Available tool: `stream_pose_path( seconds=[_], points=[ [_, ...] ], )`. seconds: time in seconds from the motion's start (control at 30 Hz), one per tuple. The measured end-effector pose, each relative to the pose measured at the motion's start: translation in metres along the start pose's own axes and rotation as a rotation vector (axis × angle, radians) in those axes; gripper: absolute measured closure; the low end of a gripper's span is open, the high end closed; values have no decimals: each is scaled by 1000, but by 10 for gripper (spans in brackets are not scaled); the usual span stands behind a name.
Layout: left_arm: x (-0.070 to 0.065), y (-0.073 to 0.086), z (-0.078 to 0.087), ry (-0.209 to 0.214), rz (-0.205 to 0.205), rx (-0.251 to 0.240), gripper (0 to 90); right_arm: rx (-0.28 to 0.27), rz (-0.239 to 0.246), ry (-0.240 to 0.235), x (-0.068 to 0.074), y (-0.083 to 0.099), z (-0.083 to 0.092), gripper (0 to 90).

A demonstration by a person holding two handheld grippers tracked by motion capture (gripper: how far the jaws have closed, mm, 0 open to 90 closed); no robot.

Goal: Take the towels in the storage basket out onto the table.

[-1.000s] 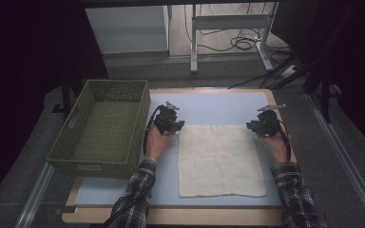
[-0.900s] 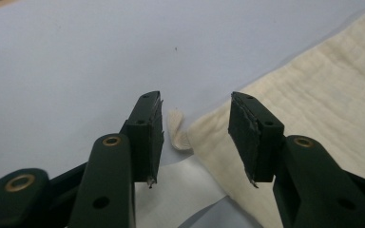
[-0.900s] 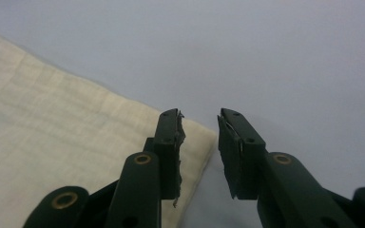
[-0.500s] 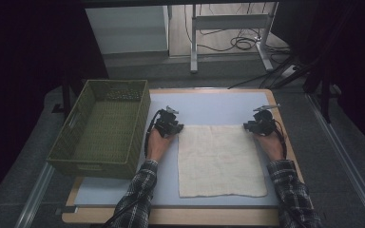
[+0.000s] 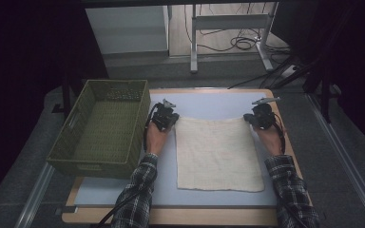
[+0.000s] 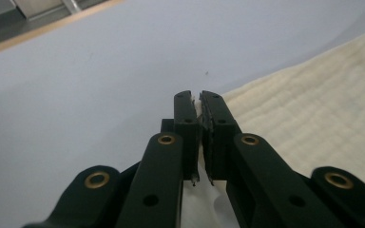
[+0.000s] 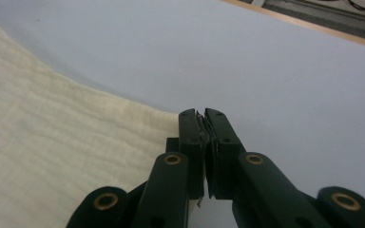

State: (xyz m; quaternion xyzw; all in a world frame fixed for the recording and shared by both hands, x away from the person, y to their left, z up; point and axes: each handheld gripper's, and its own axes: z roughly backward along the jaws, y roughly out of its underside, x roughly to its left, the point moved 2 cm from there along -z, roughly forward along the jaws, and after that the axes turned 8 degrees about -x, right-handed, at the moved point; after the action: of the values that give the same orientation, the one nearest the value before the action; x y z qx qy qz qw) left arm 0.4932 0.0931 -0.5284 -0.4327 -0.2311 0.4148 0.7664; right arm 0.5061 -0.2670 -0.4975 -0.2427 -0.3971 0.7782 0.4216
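The cream cloth (image 5: 217, 153) lies flat on the pale blue table top (image 5: 209, 102), and its two far corners are each between the jaws of a gripper. The left gripper (image 5: 167, 118) holds the far left corner: in the left gripper view its jaws have just been closing and now stand together on the cloth (image 6: 313, 109), with a thin white edge of fabric pinched between the pads (image 6: 200, 102). The right gripper (image 5: 258, 119) holds the far right corner in the same way; in the right gripper view its jaws have also just been closing and are pressed together on the corner of the cloth (image 7: 52, 156), which spreads away to the left of them. Between the two corners the far edge of the cloth bends a little toward the person. The table top has a wooden border and stands on a grey floor; behind it are a metal frame and some cables, and the room around is dark. A green woven basket (image 5: 76, 156) stands at the left side of the table, near the left hand (image 5: 156, 138) but apart from it. I count one cloth, one basket, two grippers and two hands, both with checked sleeves.
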Motion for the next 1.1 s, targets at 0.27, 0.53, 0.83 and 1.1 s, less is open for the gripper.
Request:
stream_pose_path(
  seconds=[0.27, 0.53, 0.83, 1.1],
  points=[
    [-17, -1, 26, 57, -14, -38, 862, -14, 17, -13, 4, 3, 26, 862],
    [-42, 11, 46, 110, -38, -42, 863, -31, 23, -55, 10, 22, 55, 861],
    [-54, 30, 70, 172, -28, -60, 862, -41, 22, -97, 17, 49, 82, 861],
    [-66, 45, 85, 217, -52, -46, 862, -54, 21, -135, 30, 76, 105, 860]
  ],
)
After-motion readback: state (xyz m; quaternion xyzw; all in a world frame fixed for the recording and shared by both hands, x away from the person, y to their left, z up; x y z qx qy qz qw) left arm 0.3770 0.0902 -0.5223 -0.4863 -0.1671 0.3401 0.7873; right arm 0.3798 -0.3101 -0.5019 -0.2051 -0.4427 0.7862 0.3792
